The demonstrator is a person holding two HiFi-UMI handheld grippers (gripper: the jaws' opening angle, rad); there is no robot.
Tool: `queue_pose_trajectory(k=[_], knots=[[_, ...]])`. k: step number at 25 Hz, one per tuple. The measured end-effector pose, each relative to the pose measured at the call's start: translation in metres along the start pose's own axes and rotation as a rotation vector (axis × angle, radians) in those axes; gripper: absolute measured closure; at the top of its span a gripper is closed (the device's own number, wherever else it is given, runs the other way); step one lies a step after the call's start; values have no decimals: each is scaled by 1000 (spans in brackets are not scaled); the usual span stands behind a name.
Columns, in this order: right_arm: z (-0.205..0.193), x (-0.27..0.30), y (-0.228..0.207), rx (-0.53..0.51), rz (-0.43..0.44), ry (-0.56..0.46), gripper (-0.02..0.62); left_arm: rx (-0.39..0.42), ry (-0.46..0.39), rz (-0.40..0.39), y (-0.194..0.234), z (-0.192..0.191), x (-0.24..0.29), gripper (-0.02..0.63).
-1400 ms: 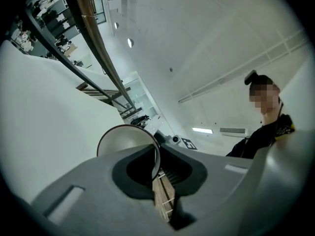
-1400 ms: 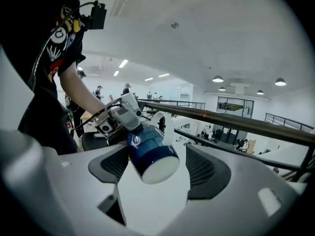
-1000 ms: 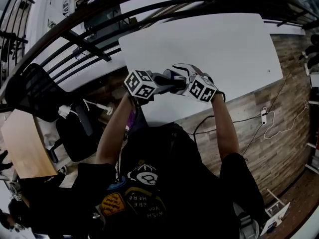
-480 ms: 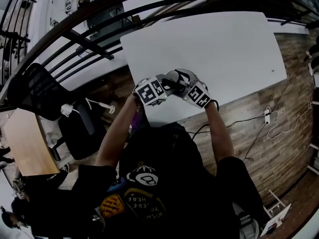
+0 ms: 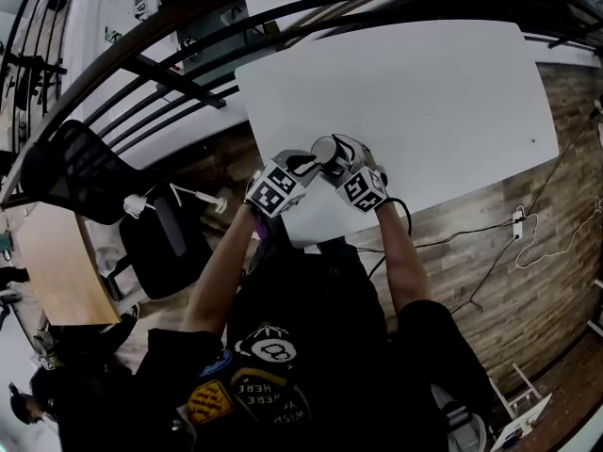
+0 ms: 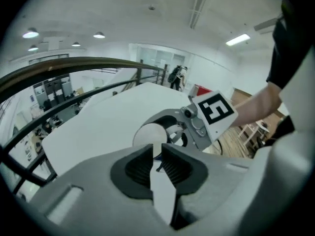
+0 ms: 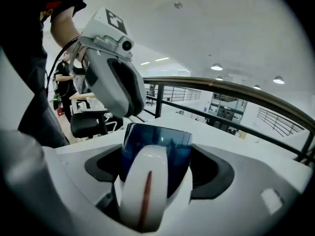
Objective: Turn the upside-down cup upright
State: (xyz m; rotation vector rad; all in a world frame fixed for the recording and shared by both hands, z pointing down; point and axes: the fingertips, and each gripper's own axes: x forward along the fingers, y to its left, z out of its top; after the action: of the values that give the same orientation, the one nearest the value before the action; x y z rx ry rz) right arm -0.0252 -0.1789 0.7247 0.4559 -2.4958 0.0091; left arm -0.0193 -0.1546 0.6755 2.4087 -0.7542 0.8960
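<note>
- Dark blue glossy cup [image 7: 165,141], fat white handle, thin reddish-brown stripe running down the handle.
- Clamped between the jaws of the right gripper [image 7: 160,171], handle turned back toward that gripper's camera.
- Tilted, with one pale round end facing up and off to the left. Mouth or base, can't tell.
- Sitting over the near edge of the white table [image 5: 424,92]. Touching it or not, hard to say.

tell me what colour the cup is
The cup is dark blue, with a white part in front; the right gripper view shows it best.
</note>
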Motion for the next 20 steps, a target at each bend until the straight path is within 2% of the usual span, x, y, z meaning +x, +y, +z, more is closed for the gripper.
queue_pose_trajectory(k=[2,5,11,15,20], knots=[[-11,1,-20,61,-94,-15,179,-109,-70,74,18,4,-7,601],[-21,7,-46,118,-192,-62,179,-197,-139,98,24,9,-12,601],[-24,-3,-55,141,-233,-142,179,-193,-133,88,7,4,-3,601],[-41,-15,-48,140,-270,-94,186,-214,-144,80,4,2,1,601],[-42,-12,-38,161,-242,-68,190,-237,-172,87,4,3,-4,601]])
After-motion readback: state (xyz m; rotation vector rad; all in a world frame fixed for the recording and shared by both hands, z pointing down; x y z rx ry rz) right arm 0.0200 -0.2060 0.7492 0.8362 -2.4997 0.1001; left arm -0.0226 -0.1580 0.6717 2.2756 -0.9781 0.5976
